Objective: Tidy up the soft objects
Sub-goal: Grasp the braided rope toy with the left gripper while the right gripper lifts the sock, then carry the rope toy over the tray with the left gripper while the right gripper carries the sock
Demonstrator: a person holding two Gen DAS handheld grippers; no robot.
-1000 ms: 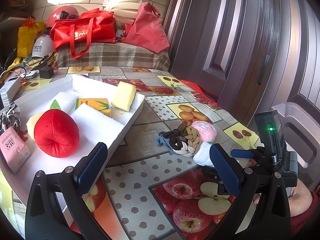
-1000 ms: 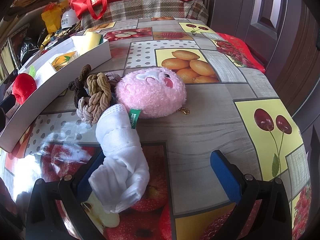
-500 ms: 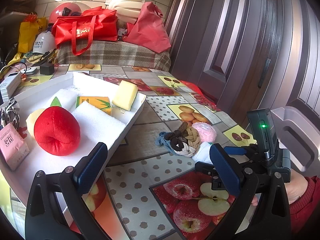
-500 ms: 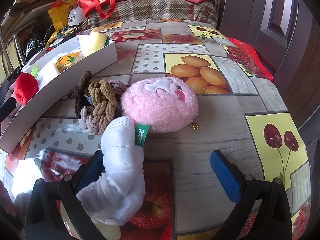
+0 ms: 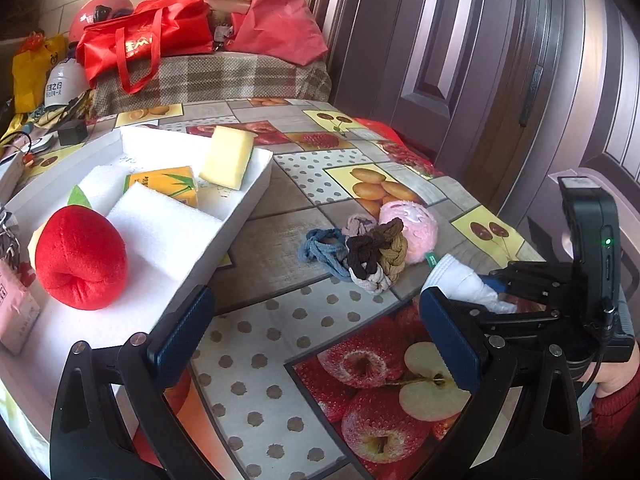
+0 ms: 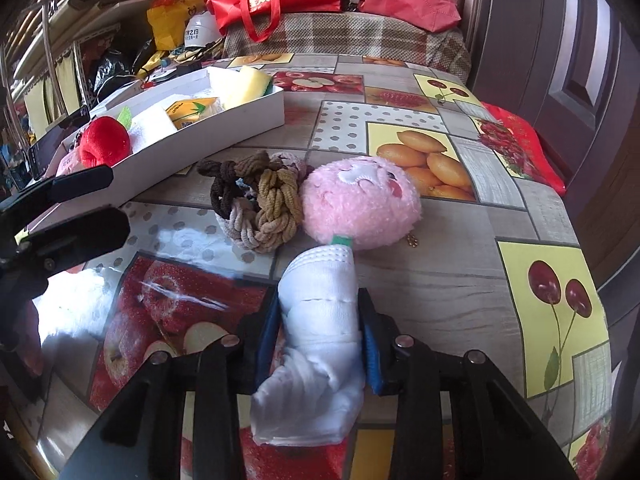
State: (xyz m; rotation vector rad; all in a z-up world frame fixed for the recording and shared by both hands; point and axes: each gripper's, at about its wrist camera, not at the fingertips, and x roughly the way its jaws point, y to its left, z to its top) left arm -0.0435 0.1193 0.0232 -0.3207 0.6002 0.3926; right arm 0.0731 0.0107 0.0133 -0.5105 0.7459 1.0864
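Observation:
My right gripper [image 6: 320,332] is shut on a white rolled sock [image 6: 320,300] lying on the fruit-print table; the sock also shows in the left wrist view [image 5: 460,284]. Just beyond it lie a pink plush ball [image 6: 360,204] and a pile of braided hair ties [image 6: 260,204]. My left gripper [image 5: 316,332] is open and empty above the table, near the front edge of a white tray [image 5: 256,196]. The tray holds a red plush apple [image 5: 80,260], white foam blocks [image 5: 160,228], a yellow tissue pack [image 5: 168,186] and a yellow sponge [image 5: 226,158].
Red bags [image 5: 152,40] and a helmet sit on a plaid-covered surface behind the table. A dark wooden door [image 5: 460,60] stands on the right. Cluttered shelves [image 6: 80,40] and cables lie at the left. A pink packet [image 5: 16,316] lies at the tray's left end.
My right gripper has moved forward and left over the white sock and closed on it. My left gripper stays open, with its view shifted slightly.

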